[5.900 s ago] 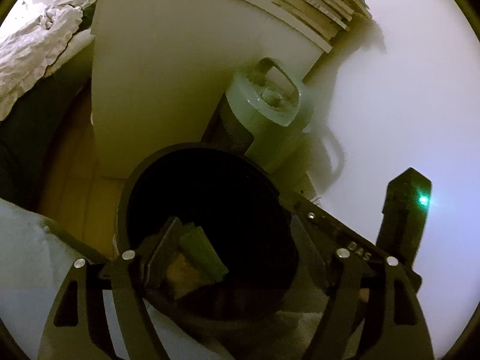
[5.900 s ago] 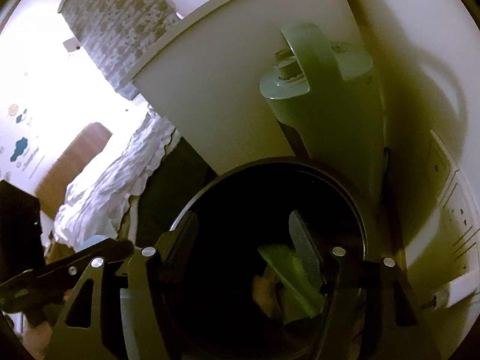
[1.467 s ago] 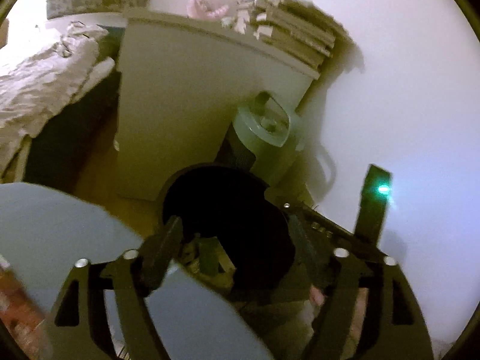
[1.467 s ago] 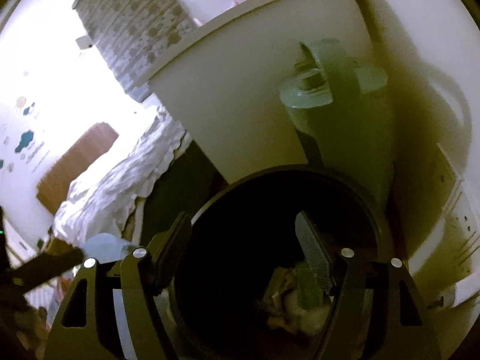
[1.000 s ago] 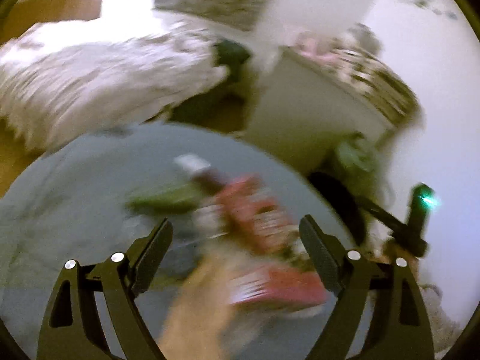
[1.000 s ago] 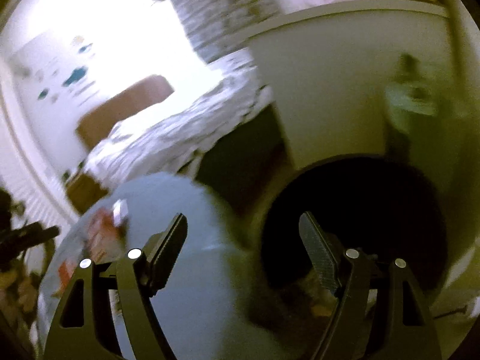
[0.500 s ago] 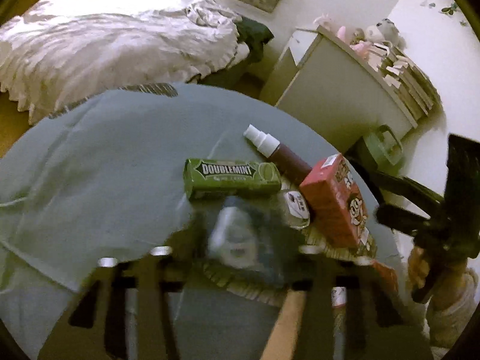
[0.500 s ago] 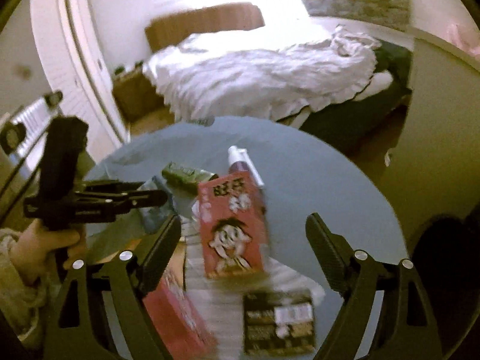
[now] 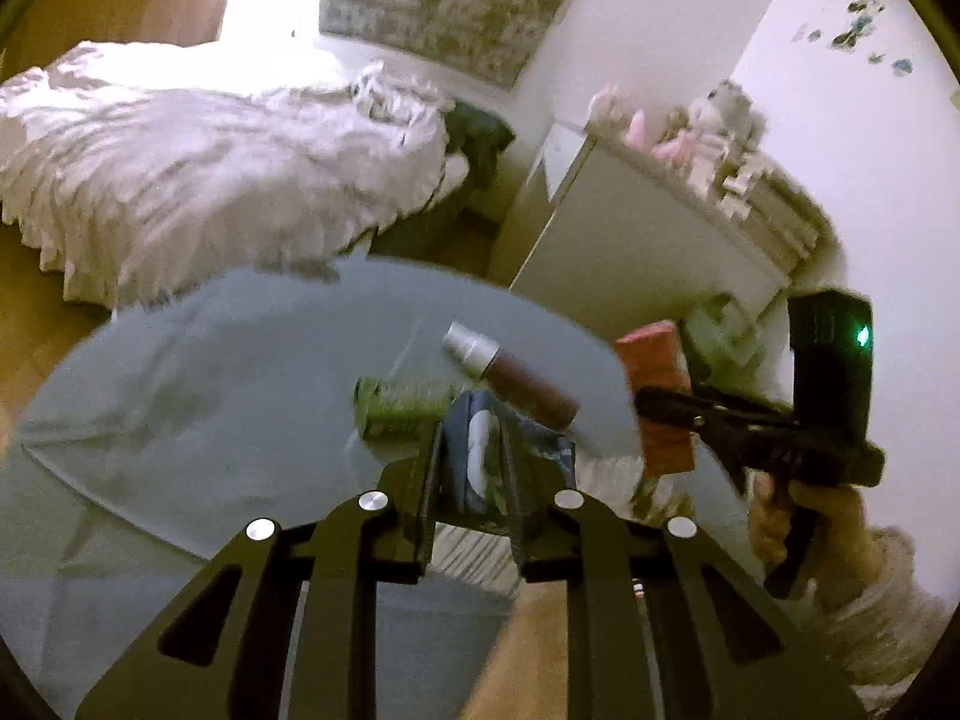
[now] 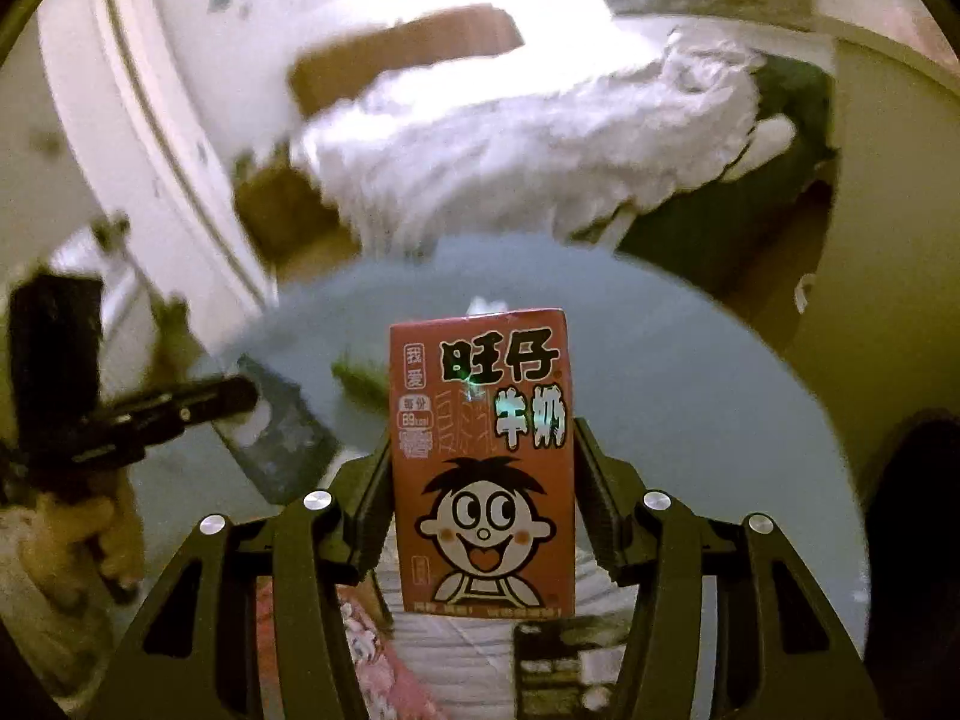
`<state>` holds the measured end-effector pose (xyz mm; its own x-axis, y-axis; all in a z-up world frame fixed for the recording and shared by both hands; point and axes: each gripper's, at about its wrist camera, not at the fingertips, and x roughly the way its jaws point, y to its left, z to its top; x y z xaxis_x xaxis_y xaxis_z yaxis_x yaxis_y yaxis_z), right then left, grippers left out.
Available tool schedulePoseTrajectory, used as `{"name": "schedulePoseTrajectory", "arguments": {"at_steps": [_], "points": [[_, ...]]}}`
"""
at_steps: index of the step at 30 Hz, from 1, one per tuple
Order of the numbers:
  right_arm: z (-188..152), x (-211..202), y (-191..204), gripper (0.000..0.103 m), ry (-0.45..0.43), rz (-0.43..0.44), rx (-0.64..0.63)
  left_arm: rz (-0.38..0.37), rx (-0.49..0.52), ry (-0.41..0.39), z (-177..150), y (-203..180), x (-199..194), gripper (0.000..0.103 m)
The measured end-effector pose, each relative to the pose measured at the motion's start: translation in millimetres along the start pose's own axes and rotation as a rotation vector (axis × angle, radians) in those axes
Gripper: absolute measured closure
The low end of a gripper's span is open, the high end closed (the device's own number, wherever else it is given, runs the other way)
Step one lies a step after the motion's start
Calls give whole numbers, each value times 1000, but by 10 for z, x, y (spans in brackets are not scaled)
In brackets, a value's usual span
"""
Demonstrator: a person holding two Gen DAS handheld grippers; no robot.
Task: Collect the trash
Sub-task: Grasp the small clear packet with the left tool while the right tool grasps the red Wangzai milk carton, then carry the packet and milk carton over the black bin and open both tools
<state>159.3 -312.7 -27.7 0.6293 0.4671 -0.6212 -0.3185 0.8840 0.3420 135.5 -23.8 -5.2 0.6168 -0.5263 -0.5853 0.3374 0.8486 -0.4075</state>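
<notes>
My right gripper (image 10: pixel 480 450) is shut on a red milk carton (image 10: pixel 480 462) with a cartoon face, held upright above the round grey table (image 10: pixel 690 372). The carton also shows in the left wrist view (image 9: pixel 657 390). My left gripper (image 9: pixel 471 456) is shut on a dark blue and white wrapper (image 9: pixel 477 450), seen from the right wrist view (image 10: pixel 282 426) too. A green gum pack (image 9: pixel 399 411) and a brown spray bottle (image 9: pixel 510 375) lie on the table behind it.
A black trash bin (image 10: pixel 918 510) stands past the table's right edge. A white cabinet (image 9: pixel 630 240) and a bed (image 9: pixel 198 162) lie beyond. A striped paper (image 10: pixel 480 660), a black packet (image 10: pixel 564 666) and a pink packet (image 10: pixel 384 672) lie below the carton.
Both grippers left the bin and swung to the table. The left gripper has closed on the blue wrapper. The right gripper has closed on the red carton and lifted it.
</notes>
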Motion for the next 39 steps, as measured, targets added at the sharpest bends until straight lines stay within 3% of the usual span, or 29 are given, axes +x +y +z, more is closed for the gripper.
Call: {"name": "schedulePoseTrajectory", "arguments": {"at_steps": [3,7,14,19,24,27,32,39], "points": [[-26,-446,-285,49,-133,-2,75,-23,19,-42,177,-170,-101,84],[-201,-1019,-779,49,-283,-94,161,-89,43,-59,367,-505,-21,84],[-657,-1627,-1698,49,-392,-262,389,-264,110,-19,565,-1418,606,83],[-900,-1740,-2075,49,-422,-326,472,-348,132,44,566,-1966,1146,83],[-1153,-1746,-2355,49,-436,-374,529,-368,170,127,475,-2402,1743,83],[-1211,-1807,-2531,49,-459,-370,567,-361,181,169,407,-2526,2008,83],[-1203,-1672,-2759,49,-417,-417,602,-343,191,215,302,-2647,2351,83],[-1220,-1629,-2853,49,-412,-428,628,-313,220,268,205,-2744,2679,83]]}}
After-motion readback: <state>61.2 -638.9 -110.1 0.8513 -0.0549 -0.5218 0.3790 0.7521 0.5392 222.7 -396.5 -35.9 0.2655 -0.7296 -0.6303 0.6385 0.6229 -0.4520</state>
